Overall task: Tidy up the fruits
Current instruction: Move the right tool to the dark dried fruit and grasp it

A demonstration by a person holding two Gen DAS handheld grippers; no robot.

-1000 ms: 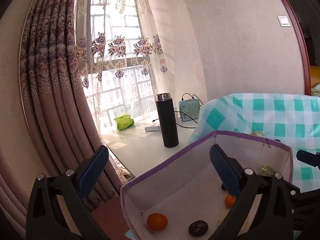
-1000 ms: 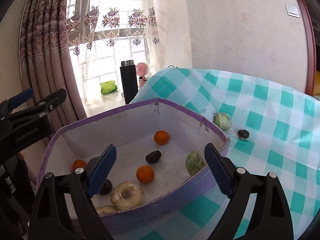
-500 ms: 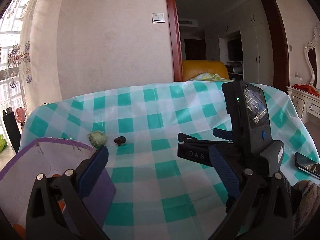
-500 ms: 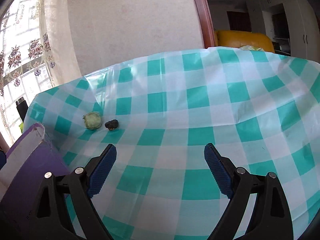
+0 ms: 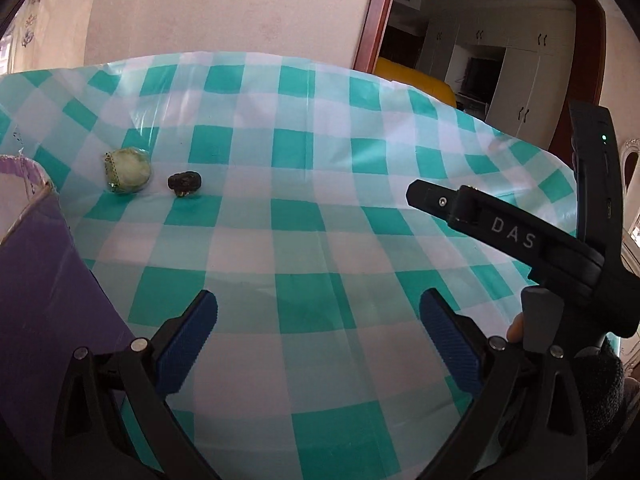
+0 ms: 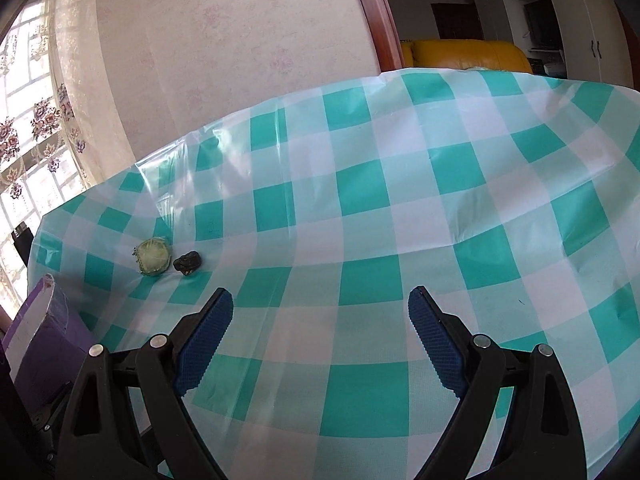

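Two fruits lie out on the checked tablecloth (image 6: pixel 400 208) covering the table: a pale green round fruit (image 6: pixel 153 257) in what looks like a clear wrapper, and a small dark wrinkled fruit (image 6: pixel 187 263) just beside it. Both sit ahead of and to the left of the right gripper (image 6: pixel 321 318), well clear of its fingers (image 6: pixel 205 334), which stand wide apart with nothing between them.

The left gripper (image 5: pixel 318 332) hangs over bare cloth, its blue-padded fingers (image 5: pixel 186 338) likewise spread and empty; from its view the green fruit (image 5: pixel 127 171) and the dark one (image 5: pixel 184 184) rest far forward and left of the left finger. The right gripper's black body (image 5: pixel 508 240) juts in beyond the right finger.

A purple cardboard box (image 5: pixel 44 264) stands hard by the left finger, its wall filling that edge; its corner (image 6: pixel 38 328) shows past the right gripper's left finger too. Its inside is hidden here, so what it holds cannot be told.

The pair lies close to the box, apparently waiting to go in, and both grippers seem held open for a pick, the green fruit the bulkier catch.
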